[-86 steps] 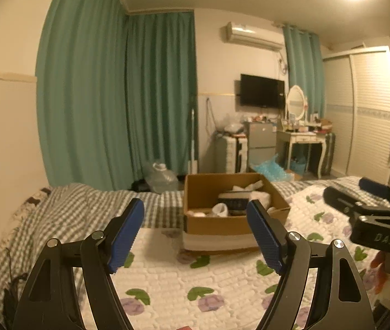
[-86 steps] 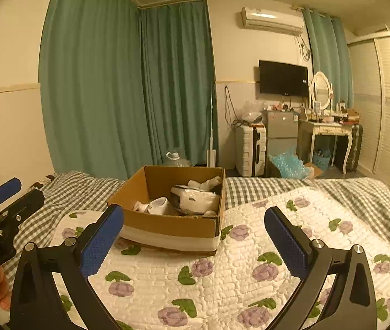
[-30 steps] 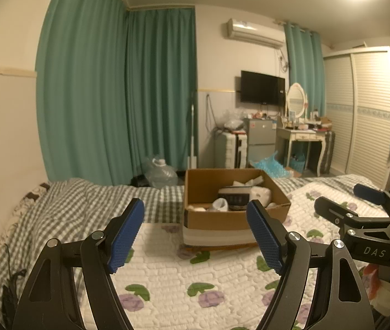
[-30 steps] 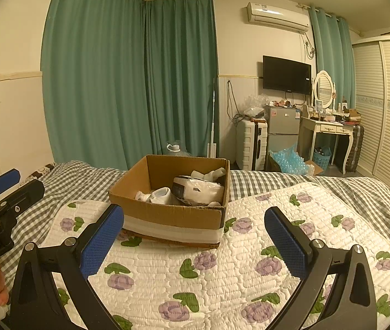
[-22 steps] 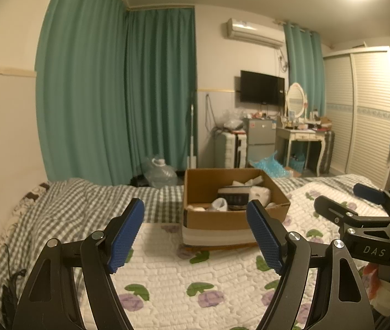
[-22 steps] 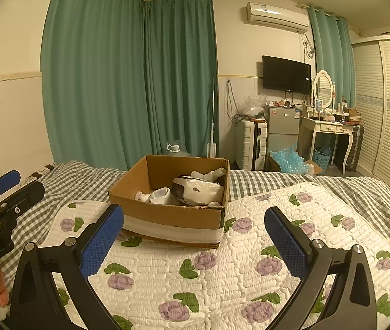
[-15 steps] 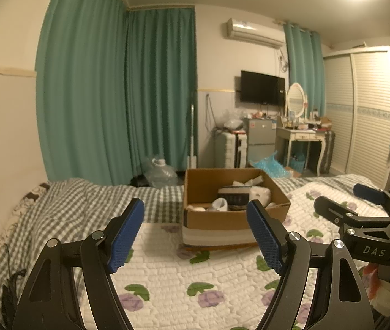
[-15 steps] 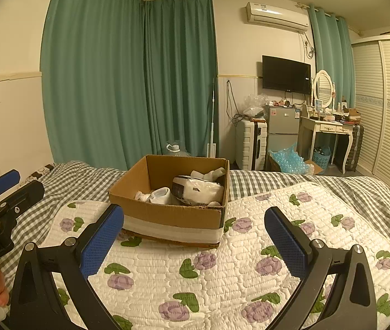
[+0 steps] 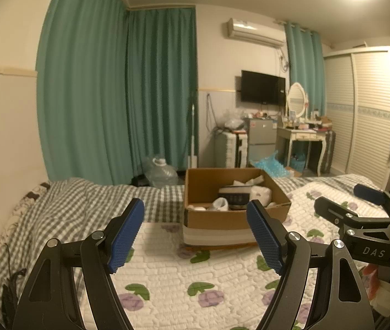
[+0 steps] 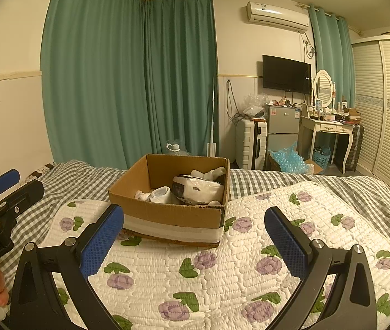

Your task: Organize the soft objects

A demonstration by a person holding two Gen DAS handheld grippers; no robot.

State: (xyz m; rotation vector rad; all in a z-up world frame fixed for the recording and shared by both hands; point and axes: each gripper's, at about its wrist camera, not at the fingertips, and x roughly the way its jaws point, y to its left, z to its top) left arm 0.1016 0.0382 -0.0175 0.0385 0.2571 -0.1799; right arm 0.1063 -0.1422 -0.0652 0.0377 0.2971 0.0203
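A brown cardboard box (image 9: 233,217) (image 10: 167,214) stands on the bed's white floral quilt (image 10: 222,272). Inside lie white socks (image 10: 156,194) and a white soft pack with a dark end (image 10: 197,188); they also show in the left wrist view (image 9: 236,198). My left gripper (image 9: 196,236) is open and empty, above the quilt in front of the box. My right gripper (image 10: 193,240) is open and empty, also short of the box. Each gripper shows at the edge of the other's view.
A grey checked blanket (image 9: 79,200) covers the bed's left and far side. Beyond the bed are green curtains (image 10: 128,82), a water jug (image 9: 160,172), a suitcase (image 10: 250,144), a small fridge (image 10: 281,126), a dressing table (image 10: 329,129) and a wardrobe (image 10: 387,115).
Both grippers rose slightly and pulled back from the box since 2.9 s ago. In the last second nothing has visibly moved. Both stay open.
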